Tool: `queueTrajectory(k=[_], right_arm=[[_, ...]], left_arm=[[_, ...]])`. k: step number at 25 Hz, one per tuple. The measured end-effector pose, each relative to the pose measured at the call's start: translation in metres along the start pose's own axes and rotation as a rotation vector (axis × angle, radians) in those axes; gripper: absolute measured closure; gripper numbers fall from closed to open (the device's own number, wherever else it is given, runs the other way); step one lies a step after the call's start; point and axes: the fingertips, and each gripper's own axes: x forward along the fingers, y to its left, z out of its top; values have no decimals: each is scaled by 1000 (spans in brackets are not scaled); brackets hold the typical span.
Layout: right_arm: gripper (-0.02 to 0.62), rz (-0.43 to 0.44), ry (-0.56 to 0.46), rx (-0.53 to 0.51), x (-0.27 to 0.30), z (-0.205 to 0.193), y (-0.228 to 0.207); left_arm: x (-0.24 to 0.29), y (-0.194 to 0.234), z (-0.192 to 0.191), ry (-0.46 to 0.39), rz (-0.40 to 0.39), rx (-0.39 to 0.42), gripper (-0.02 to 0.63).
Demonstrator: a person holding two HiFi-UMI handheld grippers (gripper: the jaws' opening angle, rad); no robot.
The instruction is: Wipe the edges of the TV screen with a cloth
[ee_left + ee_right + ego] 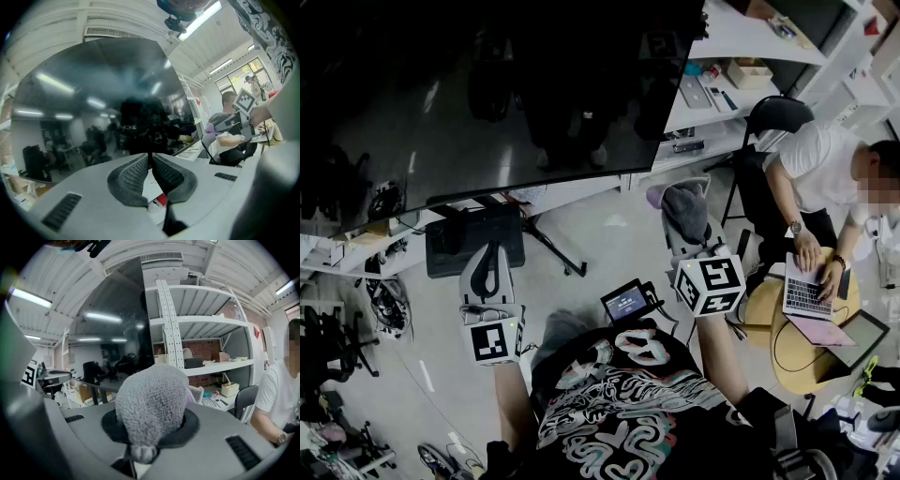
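Grey cloth point(151, 401) squeezed tight in right claw point(686, 225). TV screen point(487, 103) just ahead, bit to its left; side edge runs straight up past cloth, looks apart. Left claw point(151, 164) closed, empty, farther from that edge.

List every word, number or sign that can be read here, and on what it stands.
No readable words or numbers.
Patterns on left cube and right cube: black squares, no letters.
Print on small screen: too small.
Graphics on shirt: illegible loops.
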Motion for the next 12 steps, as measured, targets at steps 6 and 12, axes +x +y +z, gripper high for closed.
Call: queueTrajectory(k=[6,12], right_arm=[[480,-9,2,-8,1,0,-3],[480,-12,22,5,10,-9,1]], left_arm=[[-5,5,-3,7,12,0,568],[-11,12,-11,15,15,-2,568]])
